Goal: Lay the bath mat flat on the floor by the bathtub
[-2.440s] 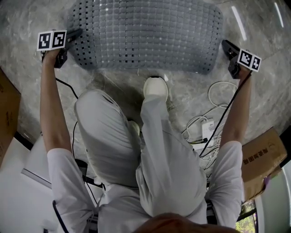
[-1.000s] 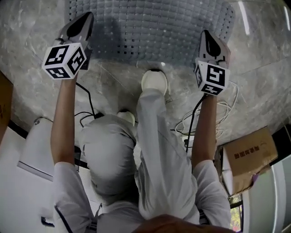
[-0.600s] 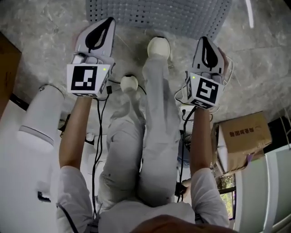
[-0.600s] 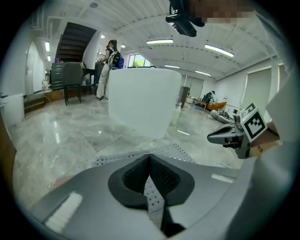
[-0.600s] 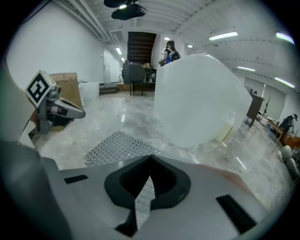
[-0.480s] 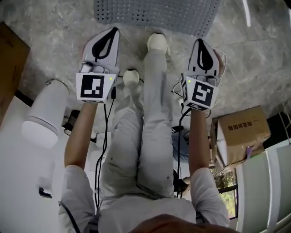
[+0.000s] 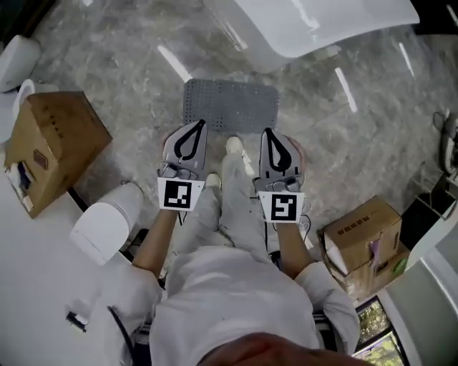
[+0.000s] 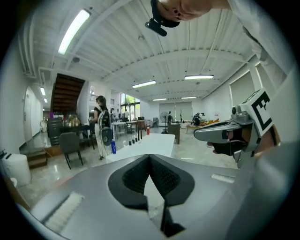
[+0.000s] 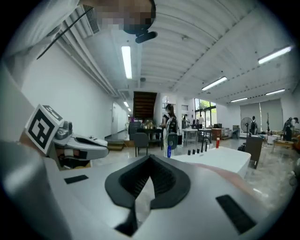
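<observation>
**Bath mat flat by the tub, both grippers clenched and empty**

From the head view, the left gripper point(image 7: 195, 129) and the right gripper point(image 7: 269, 134) are held side by side in front of the person. Each has its jaws pressed together with nothing between them, and neither touches anything. The grey bath mat point(image 7: 230, 106) lies flat on the marble floor point(image 7: 129, 57), just beside the white bathtub point(image 7: 315, 21). A cardboard box point(image 7: 54, 146) stands at the left and a second box point(image 7: 361, 239) at the right; their contents cannot be seen.
</observation>
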Demonstrator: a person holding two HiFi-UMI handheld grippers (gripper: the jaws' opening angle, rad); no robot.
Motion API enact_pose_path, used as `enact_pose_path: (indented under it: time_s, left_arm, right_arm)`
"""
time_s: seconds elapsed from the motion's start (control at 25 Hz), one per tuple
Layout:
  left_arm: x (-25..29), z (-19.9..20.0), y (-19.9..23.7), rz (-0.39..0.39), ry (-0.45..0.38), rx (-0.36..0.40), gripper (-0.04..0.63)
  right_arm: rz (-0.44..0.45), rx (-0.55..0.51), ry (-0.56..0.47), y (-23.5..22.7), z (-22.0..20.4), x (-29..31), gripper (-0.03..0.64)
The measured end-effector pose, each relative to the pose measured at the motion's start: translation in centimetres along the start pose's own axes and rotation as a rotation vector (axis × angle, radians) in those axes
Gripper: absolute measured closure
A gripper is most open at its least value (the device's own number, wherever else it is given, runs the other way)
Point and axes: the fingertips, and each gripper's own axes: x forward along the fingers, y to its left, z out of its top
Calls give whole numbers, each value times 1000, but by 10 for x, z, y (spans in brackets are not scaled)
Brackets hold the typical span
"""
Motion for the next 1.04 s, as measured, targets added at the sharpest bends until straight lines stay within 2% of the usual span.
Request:
enact_pose_path:
  time_s: [0.16,0.32,0.52,0.8,1.04]
  left_arm:
    - [-33,114,-4,14,-73,-30,599]
    - [-69,177,-12,23,-150,-26,598]
    - [-91,193,-7,46,-158,-46,598]
    - [-109,193,3,-30,-153,-19,598]
    - [-126,215,25,-32,-222,-52,598]
  right_arm:
    - [49,-30,-99,8,119,-32,617]
    - [59,-61,-185,11,181,-54,617]
    - [43,-101,-213,9,208,-64,617]
    - [6,-125,-199,29,224,-67,617]
    - [-2,-146,-201,50,239,-62,617]
